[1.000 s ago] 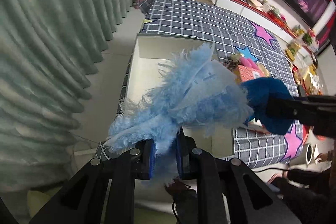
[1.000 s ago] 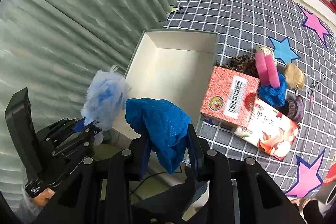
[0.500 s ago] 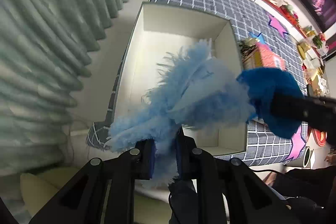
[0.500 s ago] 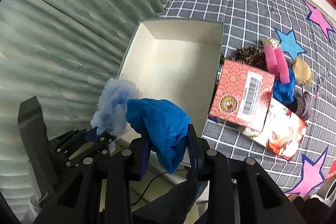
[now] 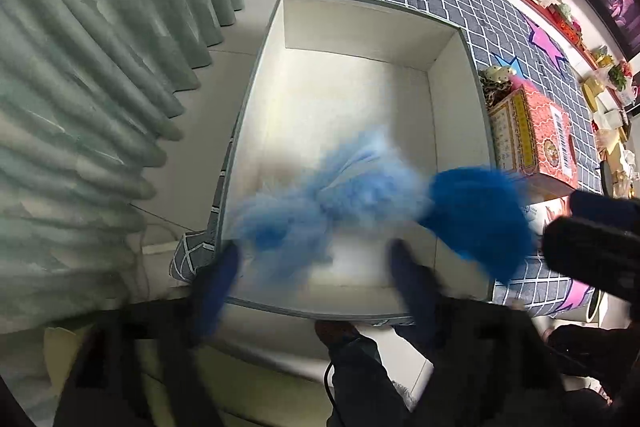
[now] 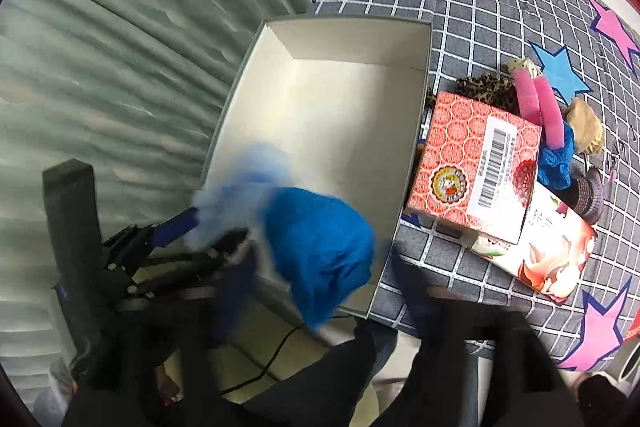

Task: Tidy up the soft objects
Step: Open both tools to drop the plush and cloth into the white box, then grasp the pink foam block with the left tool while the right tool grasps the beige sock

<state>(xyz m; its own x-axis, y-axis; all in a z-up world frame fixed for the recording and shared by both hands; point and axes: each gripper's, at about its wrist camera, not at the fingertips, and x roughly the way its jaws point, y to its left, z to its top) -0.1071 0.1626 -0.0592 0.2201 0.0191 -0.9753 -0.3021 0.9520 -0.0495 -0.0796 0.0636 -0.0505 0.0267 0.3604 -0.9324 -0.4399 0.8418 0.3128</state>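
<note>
With both jaws just sprung wide, the left gripper (image 5: 312, 267) and right gripper (image 6: 320, 291) hold nothing — pale fluffy piece (image 5: 320, 195) and blue cloth (image 6: 320, 243) drop straight ahead, into the white box (image 5: 360, 27).

Blurred blue cloth (image 6: 320, 251), seemingly loose, between spread claw (image 6: 316, 291) fingers.

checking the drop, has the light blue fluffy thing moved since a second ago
Yes. The light blue fluffy piece has dropped from the left gripper, whose jaws have just been opening, toward the floor of the white box.

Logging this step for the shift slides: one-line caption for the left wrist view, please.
Left gripper, jaws just opened, drops a light blue fluffy item over the white box.
</note>
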